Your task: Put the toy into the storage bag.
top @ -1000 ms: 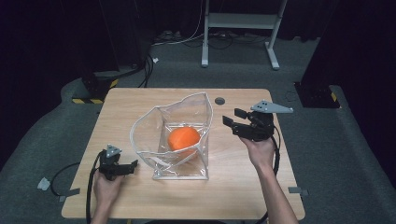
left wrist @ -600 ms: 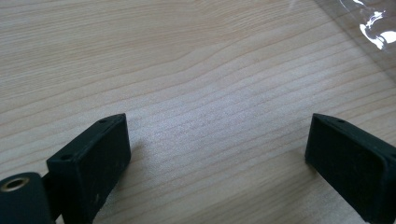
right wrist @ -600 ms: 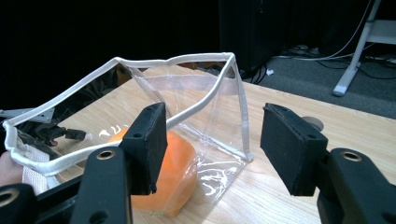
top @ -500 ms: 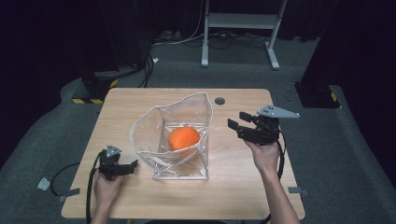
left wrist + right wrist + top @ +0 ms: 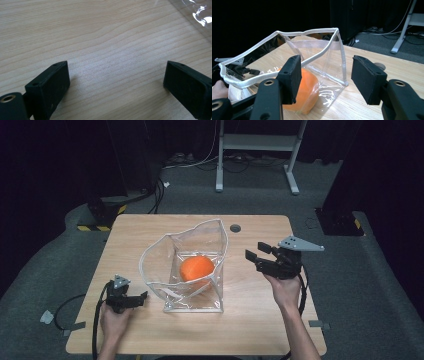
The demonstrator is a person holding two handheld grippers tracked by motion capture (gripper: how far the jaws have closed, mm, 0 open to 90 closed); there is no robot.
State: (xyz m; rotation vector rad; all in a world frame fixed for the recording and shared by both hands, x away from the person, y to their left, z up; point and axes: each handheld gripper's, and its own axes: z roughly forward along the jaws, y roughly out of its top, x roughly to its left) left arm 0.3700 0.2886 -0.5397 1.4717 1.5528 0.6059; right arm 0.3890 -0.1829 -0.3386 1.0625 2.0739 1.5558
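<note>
An orange ball (image 5: 196, 268), possibly a fruit, sits inside a clear plastic pouch (image 5: 170, 250) with white trim at the middle of the wooden table (image 5: 150, 335). The right gripper (image 5: 255, 255) hovers just beside the pouch's right wall, its 2 jaws spread with nothing between them. The left gripper (image 5: 142, 297) rests low near the pouch's left corner, jaws also apart over bare wood. The step looks like an approach; next, the right gripper likely needs to pinch the pouch's rim.

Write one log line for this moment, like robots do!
left gripper: open, empty | right gripper: open beside clear bag | orange ball: inside bag
</note>
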